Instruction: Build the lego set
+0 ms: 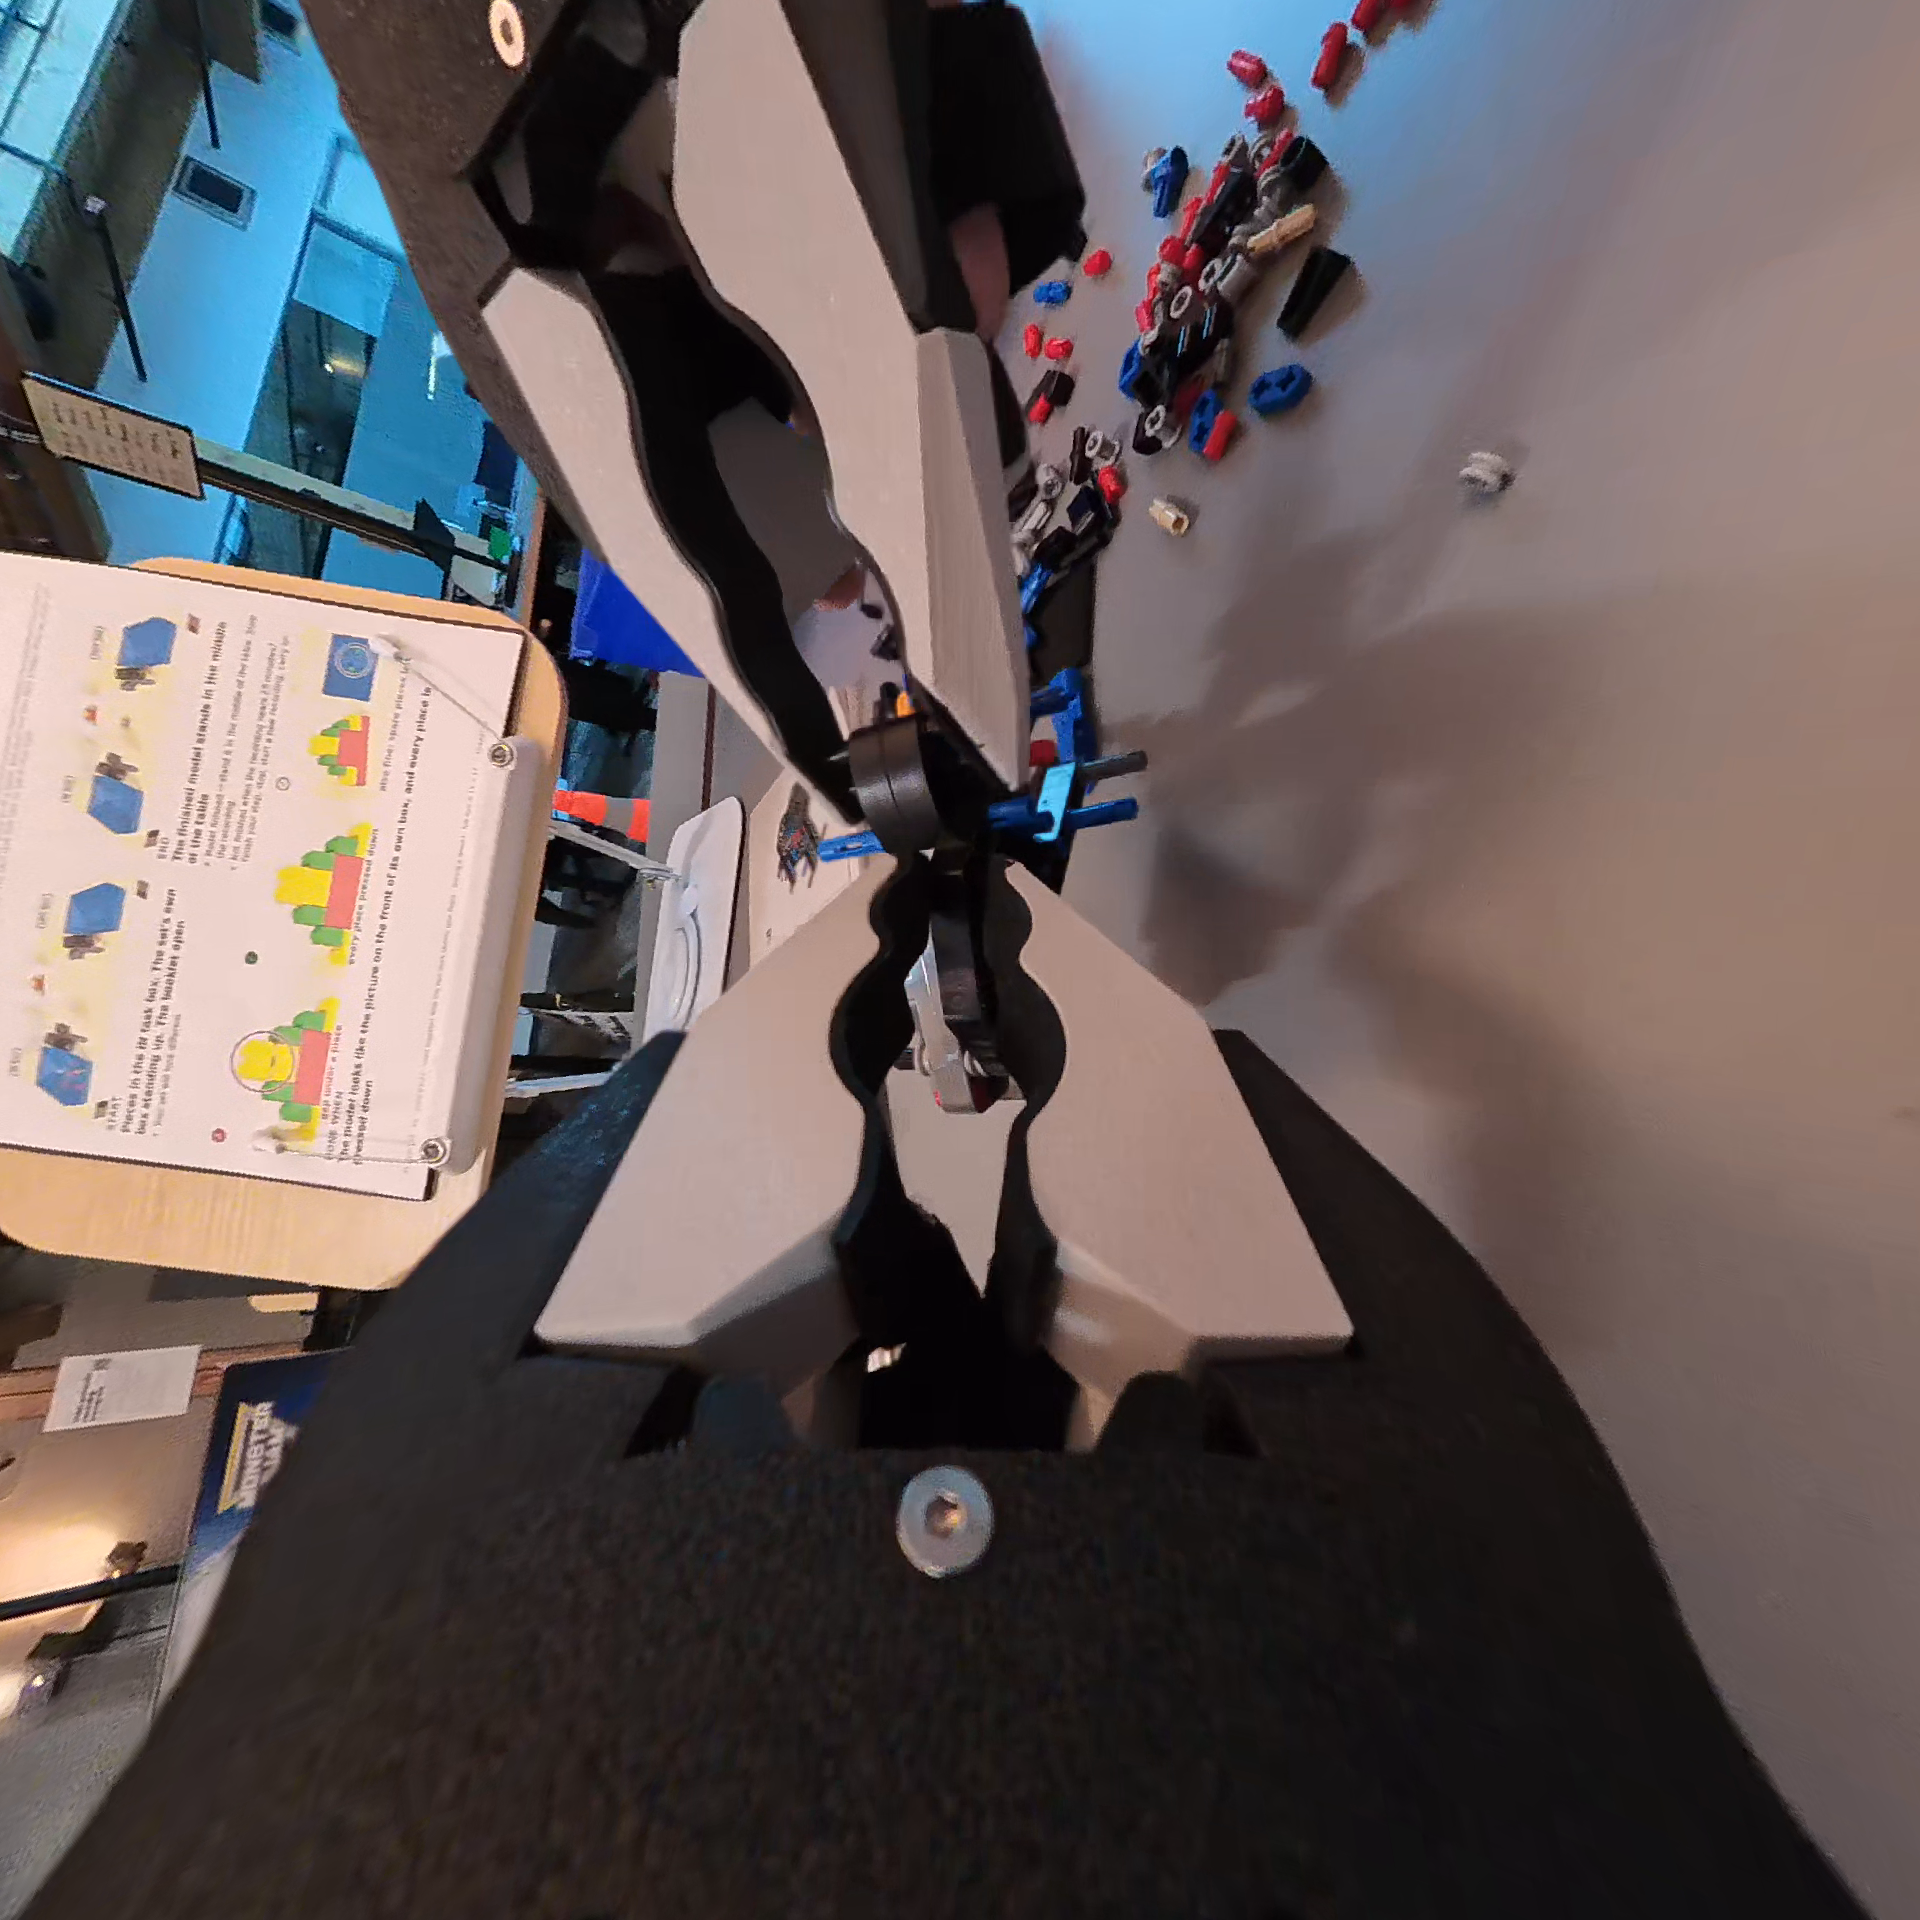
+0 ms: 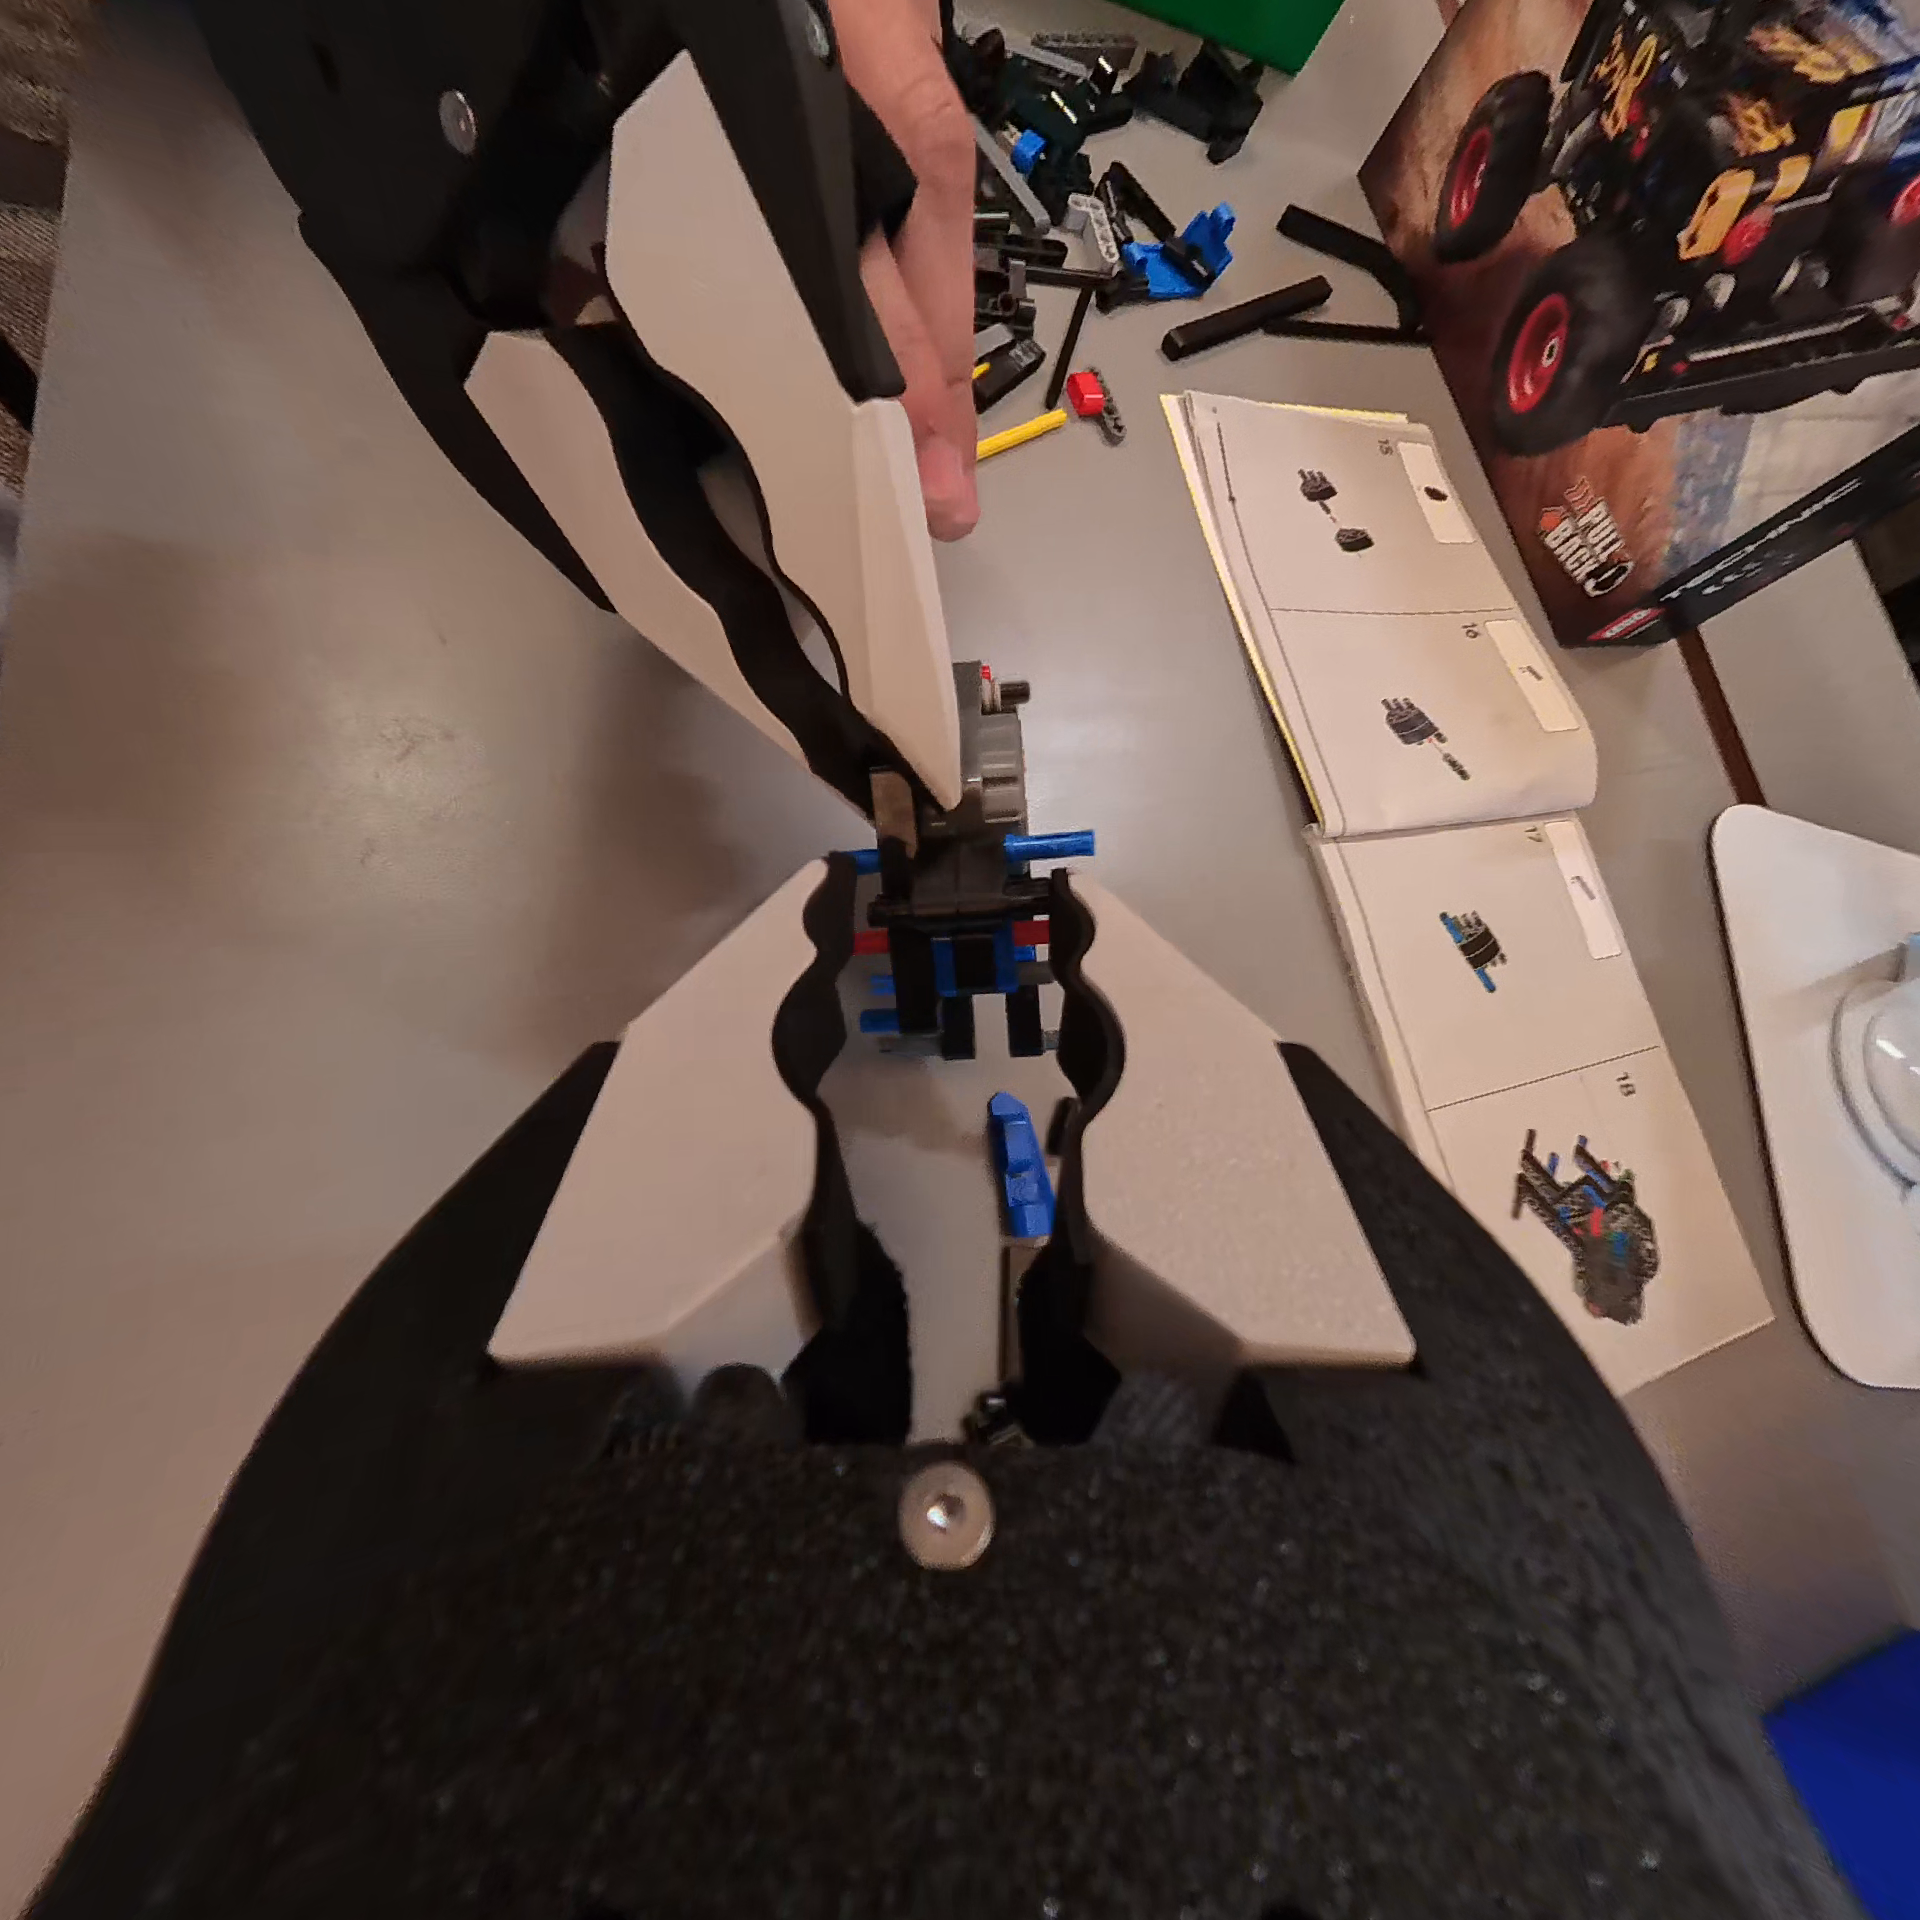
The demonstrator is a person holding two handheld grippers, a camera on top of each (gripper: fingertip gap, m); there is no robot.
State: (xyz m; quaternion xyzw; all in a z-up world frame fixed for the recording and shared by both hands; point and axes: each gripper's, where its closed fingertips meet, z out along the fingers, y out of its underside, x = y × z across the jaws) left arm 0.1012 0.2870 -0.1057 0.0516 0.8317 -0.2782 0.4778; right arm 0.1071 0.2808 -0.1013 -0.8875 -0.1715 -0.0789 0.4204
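Both grippers' jaws are clenching the half-built chassis (image 2: pixel 961 935) above the desk (image 2: pixel 260 727), mating sections; next calls for aligned pressing.

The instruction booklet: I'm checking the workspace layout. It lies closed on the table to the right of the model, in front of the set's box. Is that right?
Not quite. The instruction booklet lies open, with pages of building steps showing, as the right wrist view shows. The rest holds: it lies on the table to the right of the model, in front of the set's box.
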